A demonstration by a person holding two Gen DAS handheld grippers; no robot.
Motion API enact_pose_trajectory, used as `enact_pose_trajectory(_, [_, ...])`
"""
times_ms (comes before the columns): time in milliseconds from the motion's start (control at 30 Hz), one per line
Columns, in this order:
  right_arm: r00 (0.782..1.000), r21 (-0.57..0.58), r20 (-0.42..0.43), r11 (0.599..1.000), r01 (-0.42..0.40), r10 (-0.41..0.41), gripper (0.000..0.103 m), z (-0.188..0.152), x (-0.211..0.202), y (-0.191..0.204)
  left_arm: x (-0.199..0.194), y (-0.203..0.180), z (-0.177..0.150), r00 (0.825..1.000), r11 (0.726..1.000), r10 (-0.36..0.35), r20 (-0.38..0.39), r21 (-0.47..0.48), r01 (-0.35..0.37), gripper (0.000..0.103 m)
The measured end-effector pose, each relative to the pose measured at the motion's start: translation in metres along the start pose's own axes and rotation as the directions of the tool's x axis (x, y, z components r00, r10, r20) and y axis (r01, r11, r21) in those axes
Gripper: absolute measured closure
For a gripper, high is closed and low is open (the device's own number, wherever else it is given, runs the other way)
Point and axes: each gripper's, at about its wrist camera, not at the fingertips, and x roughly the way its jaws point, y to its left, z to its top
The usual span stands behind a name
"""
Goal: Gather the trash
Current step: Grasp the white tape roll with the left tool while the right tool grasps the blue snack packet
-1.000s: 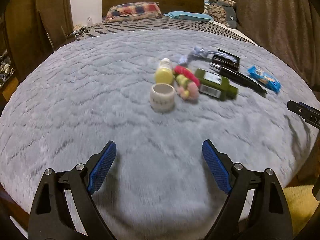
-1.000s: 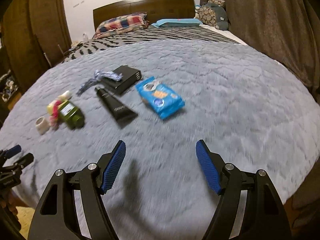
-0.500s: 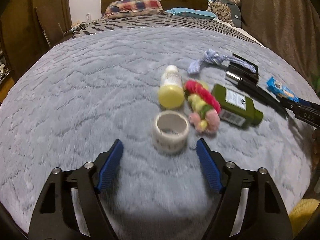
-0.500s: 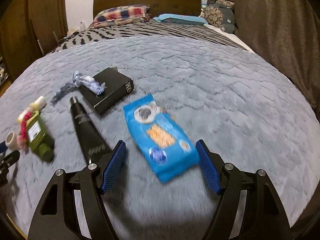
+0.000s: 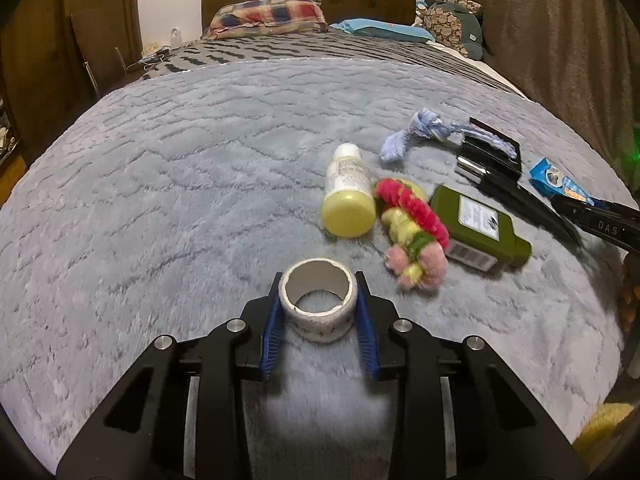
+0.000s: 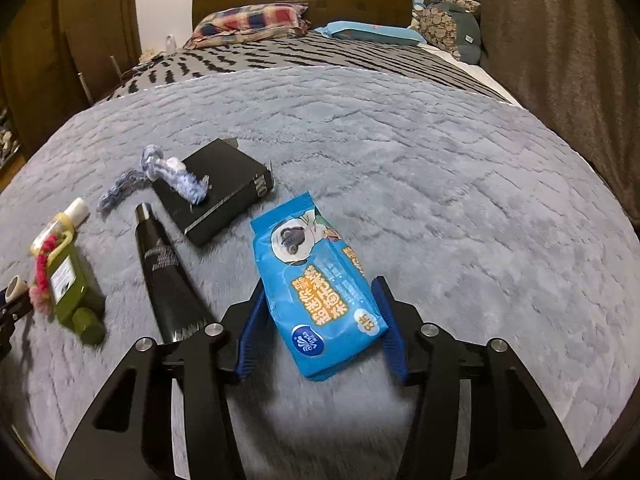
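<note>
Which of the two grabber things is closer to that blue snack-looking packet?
Right. The right gripper straddles the blue packet, a pad on either side of it. The left gripper is well off to the left, closed around the tape roll.

Left gripper [image 5: 318,304] closed; right gripper [image 6: 320,320] parted

The blanket [image 5: 160,200] is pale grey-blue with a wavy chevron weave. On it, right of the white tape roll [image 5: 318,300], lie a yellow-capped white bottle [image 5: 348,196], a pink, red and lime pompom string [image 5: 414,232] and an olive-green bottle [image 5: 480,232]. The wipes packet [image 6: 320,292] is bright blue with orange lettering.
</note>
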Motion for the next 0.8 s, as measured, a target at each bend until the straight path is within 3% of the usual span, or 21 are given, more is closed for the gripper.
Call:
enact_pose_trajectory(400, [0.999, 0.048, 0.032, 0.998, -0.031, 0.030, 0.053, -0.071, -0.070, -0.008, -0.055, -0.030, -0.050, 0.998, 0.997, -0.062, 0.014, 0.044, 0.061, 0.072])
enact_pose_trajectory(800, [0.986, 0.017, 0.082, 0.989, -0.147, 0.145, 0.053, -0.146, -0.149, 0.029, -0.115, -0.073, -0.111, 0.988, 0.985, -0.150, 0.022, 0.090, 0.148, 0.072])
